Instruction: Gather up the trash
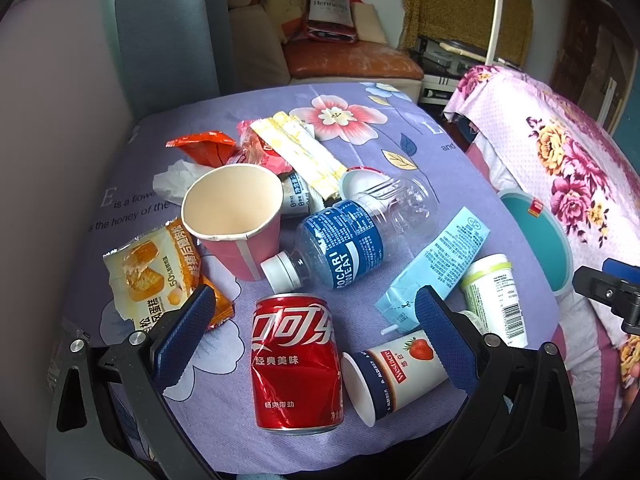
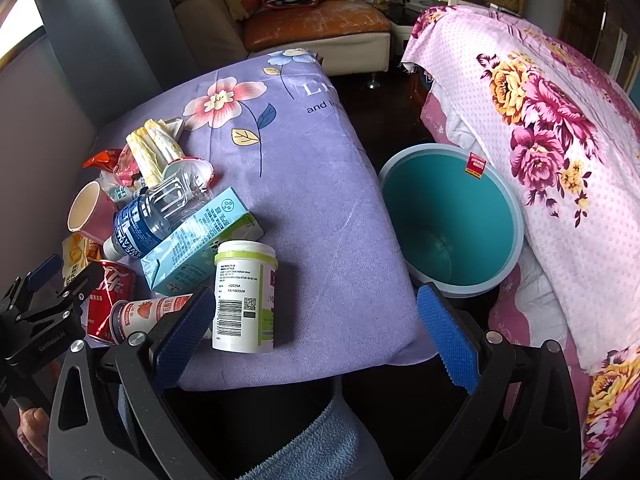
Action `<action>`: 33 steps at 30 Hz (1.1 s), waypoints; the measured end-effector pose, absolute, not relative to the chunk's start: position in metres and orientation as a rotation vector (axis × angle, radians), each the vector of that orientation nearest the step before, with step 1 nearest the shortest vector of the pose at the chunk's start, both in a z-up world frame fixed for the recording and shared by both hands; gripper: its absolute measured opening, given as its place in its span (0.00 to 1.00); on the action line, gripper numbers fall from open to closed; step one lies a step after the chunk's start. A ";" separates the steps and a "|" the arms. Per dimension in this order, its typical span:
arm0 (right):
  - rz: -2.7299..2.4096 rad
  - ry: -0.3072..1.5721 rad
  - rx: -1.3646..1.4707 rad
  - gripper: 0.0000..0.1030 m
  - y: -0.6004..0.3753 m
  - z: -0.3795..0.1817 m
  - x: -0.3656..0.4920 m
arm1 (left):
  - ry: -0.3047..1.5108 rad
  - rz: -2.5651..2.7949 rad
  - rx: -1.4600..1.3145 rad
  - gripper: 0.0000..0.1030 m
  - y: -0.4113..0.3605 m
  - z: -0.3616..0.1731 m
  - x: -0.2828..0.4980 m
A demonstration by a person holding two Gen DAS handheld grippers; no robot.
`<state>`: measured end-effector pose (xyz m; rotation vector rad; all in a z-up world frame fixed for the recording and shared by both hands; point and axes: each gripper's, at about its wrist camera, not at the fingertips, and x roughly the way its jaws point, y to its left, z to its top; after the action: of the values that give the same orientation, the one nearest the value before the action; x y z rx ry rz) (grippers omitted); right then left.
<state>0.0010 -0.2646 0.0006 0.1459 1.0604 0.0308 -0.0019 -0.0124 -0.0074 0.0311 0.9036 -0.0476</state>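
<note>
Trash lies on a purple flowered tablecloth [image 1: 360, 96]: a red Coca-Cola can [image 1: 296, 364], a strawberry yogurt cup [image 1: 394, 372] on its side, a Pocari Sweat bottle [image 1: 352, 240], a pink paper cup [image 1: 236, 220], a blue carton [image 1: 436, 264], a white-green jar [image 1: 494, 300] and snack wrappers [image 1: 156, 276]. My left gripper [image 1: 308, 332] is open just above the can, empty. My right gripper [image 2: 316, 332] is open and empty near the table's front edge, beside the upright jar [image 2: 244, 300]. A teal bin [image 2: 452, 220] stands on the floor right of the table.
A bed with a pink flowered cover [image 2: 540, 140] lies right of the bin. A sofa [image 2: 316, 28] with a bag stands behind the table. A grey curtain [image 1: 160, 32] hangs at the back left. A blue towel [image 2: 308, 444] is below the table's edge.
</note>
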 end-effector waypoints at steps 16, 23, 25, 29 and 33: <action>0.069 1.102 0.159 0.94 -0.260 -0.008 0.008 | 0.924 -0.093 0.065 0.97 -0.008 -0.011 0.007; 0.144 1.163 0.235 0.80 -0.253 -0.030 0.023 | 0.940 -0.187 0.122 0.97 -0.008 -0.015 0.009; 0.170 1.196 0.268 0.64 -0.251 -0.037 0.030 | 0.952 -0.218 0.124 0.97 -0.007 -0.017 0.010; 0.225 1.237 0.311 0.64 -0.242 -0.049 0.040 | 0.970 -0.287 0.166 0.97 -0.010 -0.020 0.008; 0.256 1.278 0.349 0.64 -0.237 -0.063 0.050 | 0.983 -0.341 0.248 0.97 -0.021 -0.025 0.004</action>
<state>0.0502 -0.2368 -0.0634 0.3492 1.2777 0.2560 0.0042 -0.0211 -0.0247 0.2484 0.9829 -0.3414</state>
